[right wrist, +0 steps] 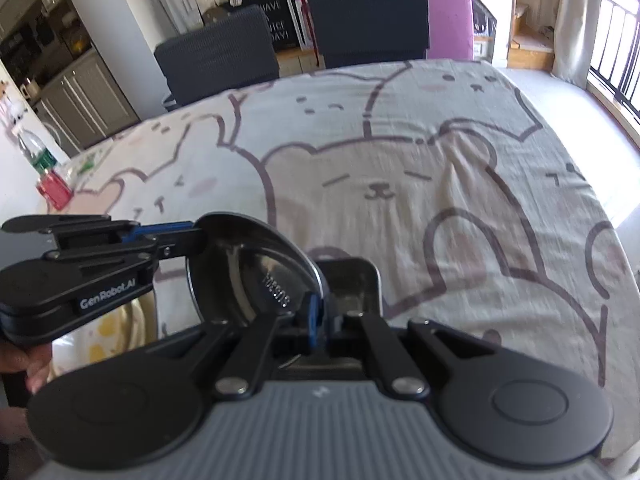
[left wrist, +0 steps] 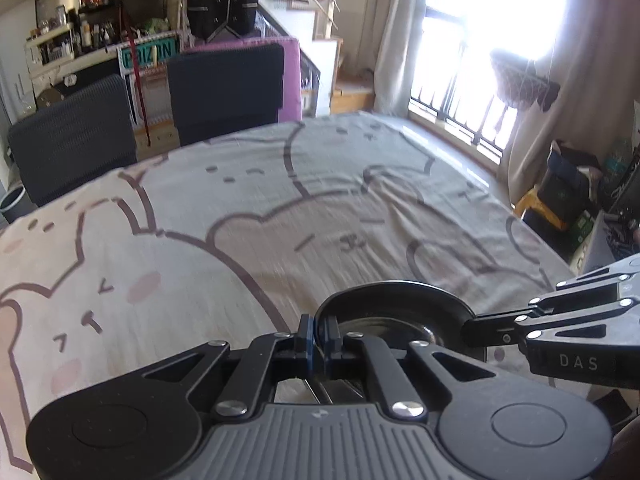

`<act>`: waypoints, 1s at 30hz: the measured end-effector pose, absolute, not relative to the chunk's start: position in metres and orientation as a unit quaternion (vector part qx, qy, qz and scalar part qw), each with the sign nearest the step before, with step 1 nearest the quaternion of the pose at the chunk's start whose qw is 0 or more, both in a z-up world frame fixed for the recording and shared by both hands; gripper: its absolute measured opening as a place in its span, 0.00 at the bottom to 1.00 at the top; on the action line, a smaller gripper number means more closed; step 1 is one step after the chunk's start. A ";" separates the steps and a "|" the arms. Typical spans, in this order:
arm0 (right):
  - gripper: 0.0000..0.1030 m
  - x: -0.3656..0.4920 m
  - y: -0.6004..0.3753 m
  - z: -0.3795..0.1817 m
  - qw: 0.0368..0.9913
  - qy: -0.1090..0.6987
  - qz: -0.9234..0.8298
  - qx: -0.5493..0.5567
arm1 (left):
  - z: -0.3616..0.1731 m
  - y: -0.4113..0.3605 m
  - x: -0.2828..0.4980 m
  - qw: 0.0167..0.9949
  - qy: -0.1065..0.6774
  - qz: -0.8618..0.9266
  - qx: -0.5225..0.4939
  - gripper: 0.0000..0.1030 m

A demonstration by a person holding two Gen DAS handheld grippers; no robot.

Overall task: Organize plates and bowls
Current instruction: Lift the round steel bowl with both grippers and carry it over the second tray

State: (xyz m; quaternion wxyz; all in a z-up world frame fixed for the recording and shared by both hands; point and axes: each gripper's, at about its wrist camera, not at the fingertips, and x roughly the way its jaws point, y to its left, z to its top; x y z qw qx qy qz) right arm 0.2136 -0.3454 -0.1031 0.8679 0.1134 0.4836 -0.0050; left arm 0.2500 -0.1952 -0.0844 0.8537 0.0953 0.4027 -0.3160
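A shiny steel bowl (left wrist: 394,312) is held above the bear-print tablecloth (left wrist: 240,240) by both grippers. My left gripper (left wrist: 319,334) is shut on the bowl's left rim. My right gripper (left wrist: 472,330) reaches in from the right and pinches the opposite rim. In the right wrist view the bowl (right wrist: 256,268) is tilted with its inside showing; my right gripper (right wrist: 320,316) is shut on its near rim, and my left gripper (right wrist: 196,236) grips the far left rim. A second metal piece (right wrist: 354,280) shows just behind the right gripper's fingers; what it is I cannot tell.
Two dark chairs (left wrist: 224,88) stand at the table's far edge. A plastic bottle and a red item (right wrist: 52,188) stand at the table's left end. A window with railing (left wrist: 480,92) is to the right, with clutter (left wrist: 568,188) on the floor below.
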 end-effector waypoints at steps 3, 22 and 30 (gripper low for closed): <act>0.05 0.216 -0.347 -0.110 0.861 0.499 -0.005 0.102 | -0.092 -0.200 0.251 0.847 0.413 -0.318 0.104 0.05; 0.05 0.232 -0.355 -0.136 0.836 0.541 -0.015 0.088 | -0.118 -0.215 0.260 0.827 0.449 -0.317 0.122 0.07; 0.05 0.240 -0.358 -0.146 0.831 0.549 -0.015 0.084 | -0.125 -0.217 0.265 0.822 0.458 -0.315 0.124 0.07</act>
